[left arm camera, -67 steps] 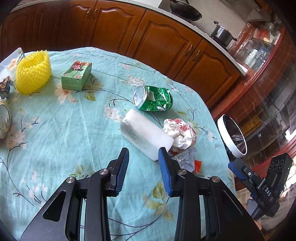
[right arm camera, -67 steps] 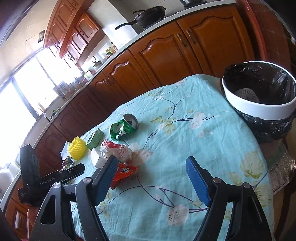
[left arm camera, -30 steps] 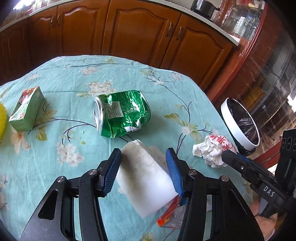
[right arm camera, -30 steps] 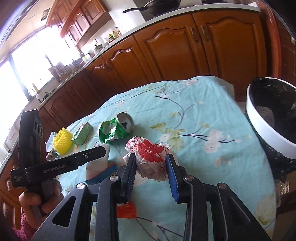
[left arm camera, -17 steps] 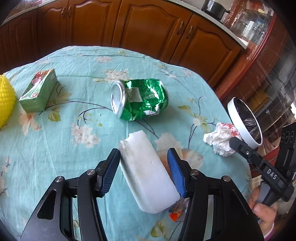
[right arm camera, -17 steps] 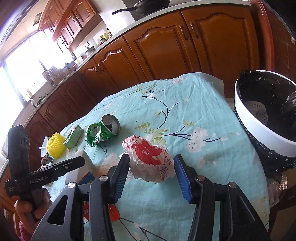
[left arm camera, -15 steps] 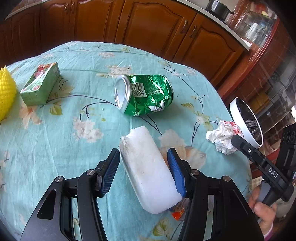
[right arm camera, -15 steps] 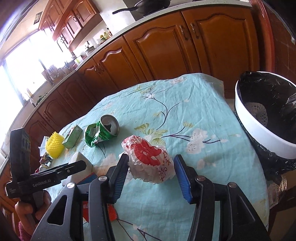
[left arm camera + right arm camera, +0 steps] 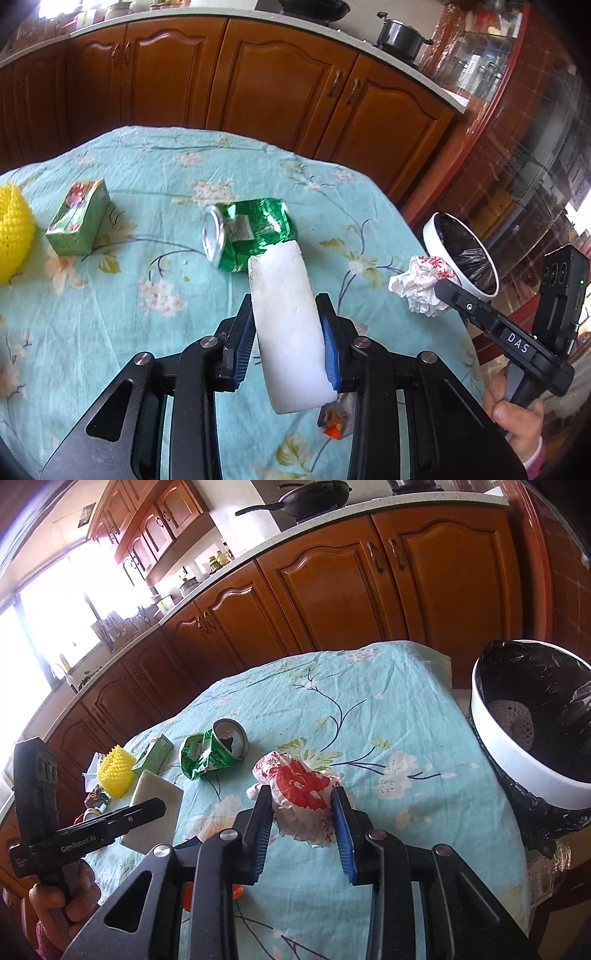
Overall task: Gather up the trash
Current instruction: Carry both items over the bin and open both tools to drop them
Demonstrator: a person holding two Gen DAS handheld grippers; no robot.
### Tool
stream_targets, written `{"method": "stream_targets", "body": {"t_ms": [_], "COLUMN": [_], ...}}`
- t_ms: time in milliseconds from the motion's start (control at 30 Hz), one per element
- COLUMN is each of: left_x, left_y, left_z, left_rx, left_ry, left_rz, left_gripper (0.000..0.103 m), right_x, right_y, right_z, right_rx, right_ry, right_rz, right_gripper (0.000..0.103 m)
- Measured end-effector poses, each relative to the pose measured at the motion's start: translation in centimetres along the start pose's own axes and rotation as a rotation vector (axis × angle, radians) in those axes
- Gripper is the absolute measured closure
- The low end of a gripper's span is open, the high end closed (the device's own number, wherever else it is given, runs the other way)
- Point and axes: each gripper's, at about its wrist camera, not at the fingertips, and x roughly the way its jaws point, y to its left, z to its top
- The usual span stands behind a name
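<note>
Foam now sits clamped in the left gripper (image 9: 286, 332); half a second back its fingers only bracketed the white foam block (image 9: 286, 314), and now the pads press its sides and it hangs clear of the table (image 9: 110, 314). Likewise the right gripper (image 9: 304, 821) has closed on the crumpled wrapper (image 9: 299, 794) and carries it above the table's right edge, near the bin (image 9: 517, 768). Both pieces look ready to drop in. The block is chalky and rough; the wrapper is white, red-printed, creased. A crushed can (image 9: 247, 234), carton (image 9: 79, 218) and yellow net (image 9: 13, 236) remain.
</note>
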Motion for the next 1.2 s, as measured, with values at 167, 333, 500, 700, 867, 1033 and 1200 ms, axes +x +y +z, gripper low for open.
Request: {"method": "stream_targets", "body": {"t_ms": [167,333,500,700,867,1033,1200], "left_x": [0.1,0.5,1.3,2.5,3.7,5.2,6.1], "left_y": [-3.4,-7.1,-10.3,-13.6,-15.3,-16.5,-17.6], "left_z": [0.6,1.2,2.0,3.2,3.3,2.9,3.0], "left_rx": [0.07,0.143,0.188,0.243,0.262,0.276,0.289], "left_ry": [-0.002,-0.013,-0.007,-0.004,0.021,0.049,0.063], "left_rz": [-0.041,-0.082,-0.125,-0.15,-0.171,-0.179,-0.186], "left_gripper": [0.076,0.076,0.076,0.076,0.076,0.076,0.076], "right_x": [-2.3,-4.3,-6.3,-8.2,-9.2,-9.6,-9.9], "right_y": [-0.8,-2.6,-4.4,-6.7,-8.3,-9.8,-10.8], "right_z": [0.5,0.6,0.9,1.3,1.5,1.5,1.6], "right_rx": [0.005,0.021,0.043,0.073,0.097,0.114,0.128], "right_ry": [-0.043,-0.067,-0.099,-0.128,-0.148,-0.154,-0.154], "right_rz": [-0.016,-0.059,-0.104,-0.14,-0.158,-0.175,-0.187], "right_gripper": [0.071,0.071,0.071,0.071,0.071,0.071,0.071]}}
